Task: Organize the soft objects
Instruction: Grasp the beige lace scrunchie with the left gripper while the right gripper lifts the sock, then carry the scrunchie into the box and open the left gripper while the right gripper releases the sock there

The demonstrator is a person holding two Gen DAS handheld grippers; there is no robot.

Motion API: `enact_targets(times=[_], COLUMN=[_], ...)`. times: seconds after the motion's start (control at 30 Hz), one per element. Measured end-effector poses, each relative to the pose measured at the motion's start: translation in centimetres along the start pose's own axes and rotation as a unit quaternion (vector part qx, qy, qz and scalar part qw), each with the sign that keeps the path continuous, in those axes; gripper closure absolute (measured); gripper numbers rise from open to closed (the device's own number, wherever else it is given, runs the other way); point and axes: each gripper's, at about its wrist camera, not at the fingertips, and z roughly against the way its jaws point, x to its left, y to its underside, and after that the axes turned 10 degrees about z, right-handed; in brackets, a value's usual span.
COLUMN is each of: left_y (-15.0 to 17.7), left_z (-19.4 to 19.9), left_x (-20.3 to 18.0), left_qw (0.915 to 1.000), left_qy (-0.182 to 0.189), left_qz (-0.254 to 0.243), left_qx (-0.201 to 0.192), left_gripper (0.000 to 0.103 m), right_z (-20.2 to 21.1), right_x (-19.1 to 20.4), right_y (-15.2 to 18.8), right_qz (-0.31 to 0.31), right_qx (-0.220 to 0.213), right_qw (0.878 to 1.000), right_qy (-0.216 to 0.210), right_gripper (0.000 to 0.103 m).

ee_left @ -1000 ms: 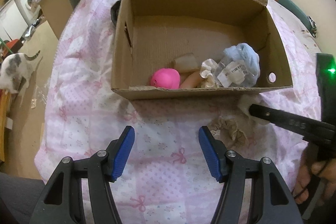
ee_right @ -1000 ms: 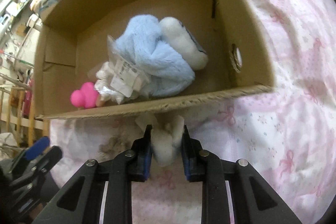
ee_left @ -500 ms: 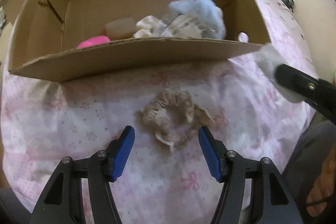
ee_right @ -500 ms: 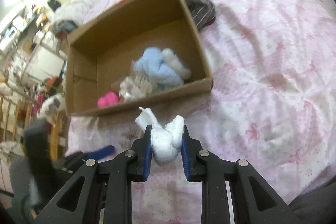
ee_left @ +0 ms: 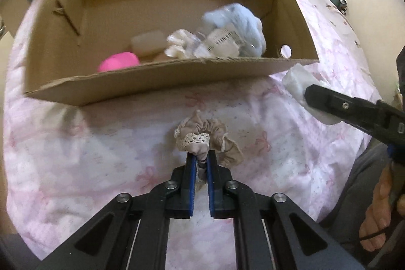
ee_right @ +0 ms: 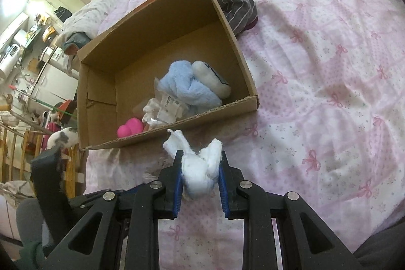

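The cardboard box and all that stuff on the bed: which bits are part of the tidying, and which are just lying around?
Part of the job:
- cardboard box
- beige scrunchie, pinched in the left gripper
- white soft wad, held in the right gripper
- already boxed: blue plush, pink ball

Just lying about:
- pink bedspread
- striped grey cloth behind the box

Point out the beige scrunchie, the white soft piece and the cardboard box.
beige scrunchie (ee_left: 202,134): left wrist view, on its lace-trimmed ruffle just beyond the fingers.
white soft piece (ee_right: 200,167): right wrist view, on its bunched middle between the fingers.
cardboard box (ee_right: 162,137): right wrist view, on its near wall's top edge.
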Motion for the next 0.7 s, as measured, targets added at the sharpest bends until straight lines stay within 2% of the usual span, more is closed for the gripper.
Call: enact_targets(times=[0.2,0.33,0.47,0.7], left_y=[0.2,0.7,0.8,0.2], left_z=[2.4,5.1,10.0,15.7], left_x=[2.2,4.3,6.3,6.7], left_qw=[0.9990,0.9943,0.9846,0.9734], left_qy=[-0.028,-0.055,-0.041,-0.035], left_qz=[0.024,0.066,0.112,0.116], left_qx=[-0.023,-0.064,-0.128,-0.194], left_gripper=[0.095,0.095,0.095,0.095], right_z=[-0.3,-0.3,0.2,2.6], right_x=[1.0,1.7,2.2,2.9], right_y=[-0.1,-0.2,-0.1,-0.3], right_qz=[0.019,0.032,0.044,0.052], right_qx=[0.002,-0.002,-0.010,-0.060], right_qw=[1.000,0.999,0.999,0.996], right_qy=[-0.005,-0.009,-0.009,-0.035], right_gripper=[0.077,0.077,0.077,0.077])
